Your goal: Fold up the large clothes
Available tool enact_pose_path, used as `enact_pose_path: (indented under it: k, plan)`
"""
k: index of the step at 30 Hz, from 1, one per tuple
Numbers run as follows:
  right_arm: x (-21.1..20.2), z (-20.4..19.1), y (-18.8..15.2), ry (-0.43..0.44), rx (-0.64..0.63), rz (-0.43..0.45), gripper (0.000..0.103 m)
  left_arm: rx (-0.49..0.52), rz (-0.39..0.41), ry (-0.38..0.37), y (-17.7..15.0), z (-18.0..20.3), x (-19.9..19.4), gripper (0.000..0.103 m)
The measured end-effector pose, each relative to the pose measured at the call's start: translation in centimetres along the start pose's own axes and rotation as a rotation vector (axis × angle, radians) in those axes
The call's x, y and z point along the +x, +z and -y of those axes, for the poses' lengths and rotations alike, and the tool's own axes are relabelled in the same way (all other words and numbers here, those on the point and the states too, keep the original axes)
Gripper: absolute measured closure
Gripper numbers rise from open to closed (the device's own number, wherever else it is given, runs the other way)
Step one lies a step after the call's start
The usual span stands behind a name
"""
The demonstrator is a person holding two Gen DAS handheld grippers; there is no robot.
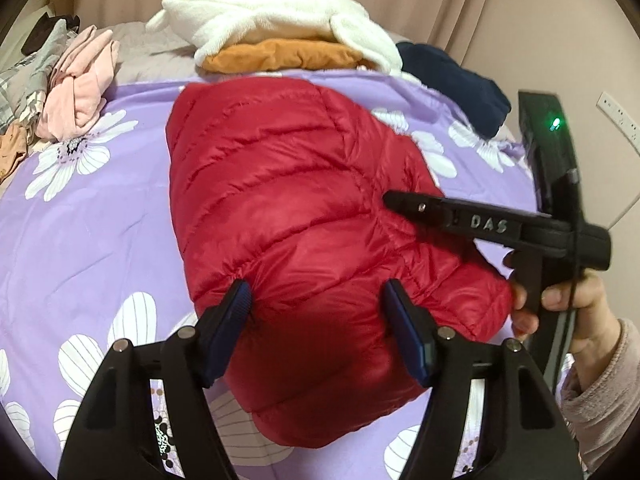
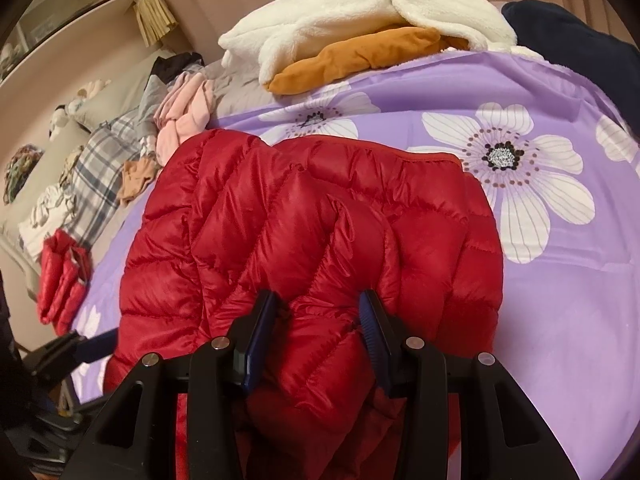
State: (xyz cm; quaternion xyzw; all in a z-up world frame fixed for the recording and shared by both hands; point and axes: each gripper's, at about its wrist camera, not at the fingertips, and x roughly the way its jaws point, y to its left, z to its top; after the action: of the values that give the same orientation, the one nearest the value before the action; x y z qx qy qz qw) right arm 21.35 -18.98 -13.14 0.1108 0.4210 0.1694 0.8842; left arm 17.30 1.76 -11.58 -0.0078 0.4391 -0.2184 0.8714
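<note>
A red jacket (image 1: 304,216) lies bunched on a purple flowered sheet (image 1: 100,240) spread over a bed. The left gripper (image 1: 318,304) straddles the jacket's near end, its blue pads (image 1: 234,320) against the puffed fabric on either side, though whether they press it cannot be told. The right gripper (image 2: 318,312) is clenched on a fold of the jacket (image 2: 304,220), fabric bulging up between its pads (image 2: 370,320).

Only the left view shows the right tool from the side, with its lettered black finger (image 1: 460,216) laid across the jacket, a green light (image 1: 555,123) on its body and the person's hand (image 1: 568,304) in a pink sleeve (image 1: 600,392) around the handle. Only the right view shows a smaller red piece (image 2: 64,276) at the bed's left edge, a plaid cloth (image 2: 100,184) and a shelf (image 2: 72,4) against the wall.

Beyond the jacket a white fleece (image 1: 272,20) rests on an orange garment (image 1: 280,56), with a navy garment (image 1: 452,84) to their right and a pink pile (image 1: 80,84) to the left. Pale curtains (image 1: 420,0) hang behind the bed
</note>
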Motion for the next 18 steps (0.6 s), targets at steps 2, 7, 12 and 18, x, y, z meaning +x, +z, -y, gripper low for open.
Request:
enact_pose_path:
  k: [2, 7, 12, 18]
  plan:
    - [0.0, 0.0, 0.0, -0.001, -0.001, 0.001, 0.059, 0.007, -0.008, 0.004, -0.1, 0.0, 0.4, 0.035]
    - [0.2, 0.2, -0.2, 0.005, 0.009, 0.003, 0.059, -0.003, -0.011, -0.001, -0.3, 0.0, 1.0, 0.032]
    - [-0.4, -0.1, -0.2, -0.002, 0.010, 0.013, 0.059, 0.001, -0.014, 0.007, -0.3, 0.4, 1.0, 0.028]
    - [-3.0, -1.0, -0.5, 0.015, -0.026, 0.050, 0.057, -0.016, -0.015, 0.008, -0.4, 0.2, 0.7, 0.027]
